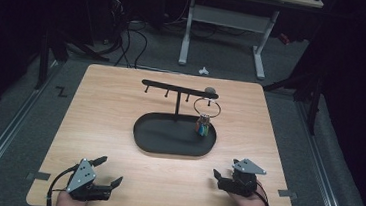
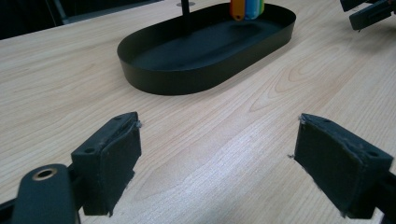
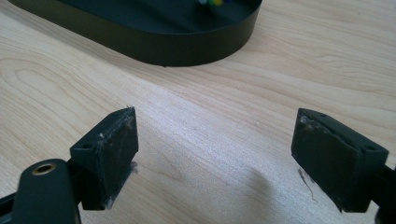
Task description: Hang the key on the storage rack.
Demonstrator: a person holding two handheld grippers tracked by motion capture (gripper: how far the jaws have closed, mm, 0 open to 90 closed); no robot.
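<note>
Fingers (image 2: 112,158) spread wide, both empty: left gripper (image 1: 106,171) lower left, right gripper (image 1: 218,177) lower right (staged, I'd guess). Metal key ring with coloured plastic tags (image 1: 205,116) hangs from the black T-shaped metal stand (image 1: 178,93), right of centre, over the black oval tray (image 1: 140,142).

Left gripper (image 2: 217,154) jaws wide apart over bare wooden table (image 2: 224,135); black oval tray (image 2: 187,79) ahead, coloured tags (image 2: 246,8) inside.

Key ring (image 1: 207,106) hangs from stand (image 1: 177,101), seemingly over tray (image 1: 143,129).
</note>
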